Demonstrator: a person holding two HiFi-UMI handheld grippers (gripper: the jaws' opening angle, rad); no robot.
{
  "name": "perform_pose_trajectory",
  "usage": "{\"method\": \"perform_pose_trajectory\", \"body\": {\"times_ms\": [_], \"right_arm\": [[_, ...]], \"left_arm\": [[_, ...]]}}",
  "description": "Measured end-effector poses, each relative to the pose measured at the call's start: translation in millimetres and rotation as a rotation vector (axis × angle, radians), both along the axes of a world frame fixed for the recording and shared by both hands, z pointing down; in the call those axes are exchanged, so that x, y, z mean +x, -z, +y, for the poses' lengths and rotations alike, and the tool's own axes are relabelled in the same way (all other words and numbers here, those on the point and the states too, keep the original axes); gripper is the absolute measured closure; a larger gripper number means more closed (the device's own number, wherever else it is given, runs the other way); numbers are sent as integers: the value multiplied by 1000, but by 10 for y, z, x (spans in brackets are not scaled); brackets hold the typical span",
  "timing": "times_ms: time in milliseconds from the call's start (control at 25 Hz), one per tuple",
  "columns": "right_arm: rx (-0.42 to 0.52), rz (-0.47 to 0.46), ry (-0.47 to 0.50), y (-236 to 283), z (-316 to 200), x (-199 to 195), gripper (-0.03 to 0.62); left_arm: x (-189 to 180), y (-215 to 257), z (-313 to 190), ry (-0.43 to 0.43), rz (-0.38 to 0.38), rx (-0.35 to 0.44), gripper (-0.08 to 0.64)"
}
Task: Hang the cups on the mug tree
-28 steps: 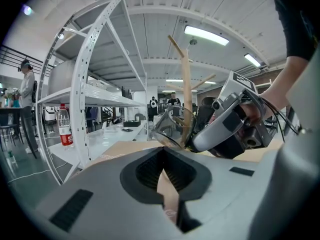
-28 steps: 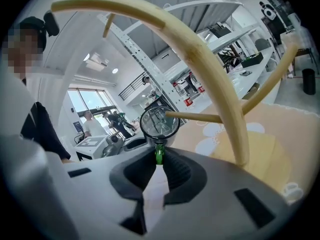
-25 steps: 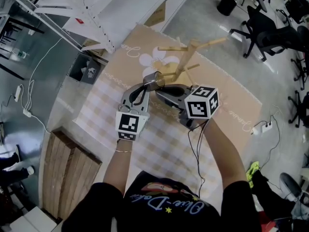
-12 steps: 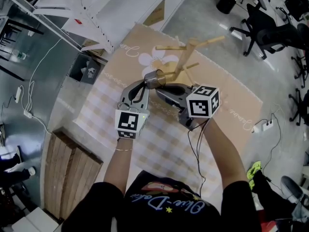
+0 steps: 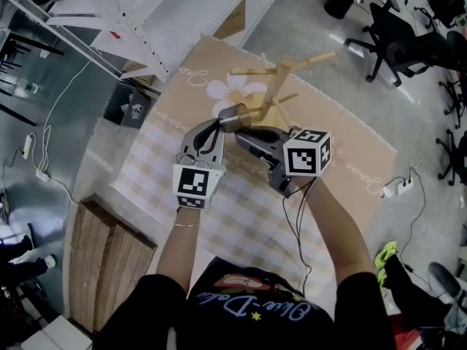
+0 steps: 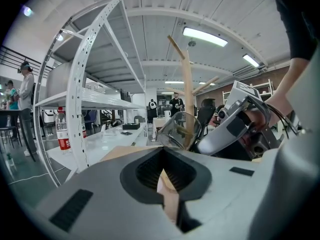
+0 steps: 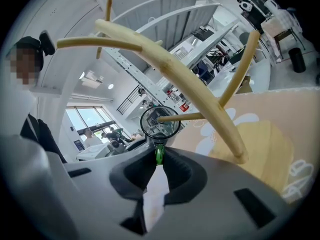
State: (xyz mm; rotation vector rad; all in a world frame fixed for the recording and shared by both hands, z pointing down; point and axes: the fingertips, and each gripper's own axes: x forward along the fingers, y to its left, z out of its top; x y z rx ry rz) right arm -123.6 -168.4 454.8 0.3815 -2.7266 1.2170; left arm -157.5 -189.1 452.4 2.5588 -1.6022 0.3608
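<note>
Left of the mug tree [image 5: 273,93], a white shelf rack [image 5: 109,20] stands beyond the edge of the beige checked mat [image 5: 343,159], and a wooden board [image 5: 109,254] lies further left on the floor. The left gripper [image 6: 162,151] sits just left of the tree. Its jaws are pressed together with nothing between them, and their tips are close beside the glass cup [image 5: 230,117]; contact cannot be made out.

The cup hangs in the air just left of the tree's trunk, level with a lower peg [image 7: 182,117]. In the right gripper view the peg's tip overlaps the cup's round outline. Whether it sits inside the glass or the handle cannot be told.

The right gripper [image 7: 159,156] comes in from the near side of the tree and pinches the cup's thin green handle [image 7: 159,153] between its jaws, carrying the cup. The tree stands upright on the mat's flower print. Right of the tree, off the mat, are black office chairs [image 5: 408,49].
</note>
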Motion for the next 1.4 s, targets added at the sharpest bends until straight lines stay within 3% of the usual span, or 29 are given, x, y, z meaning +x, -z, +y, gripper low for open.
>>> {"method": "perform_pose_trajectory", "body": {"times_ms": [1400], "right_arm": [[-135, -128, -117, -1, -63, 145, 545]], "left_arm": [[130, 114, -77, -33, 11, 23, 552]]}}
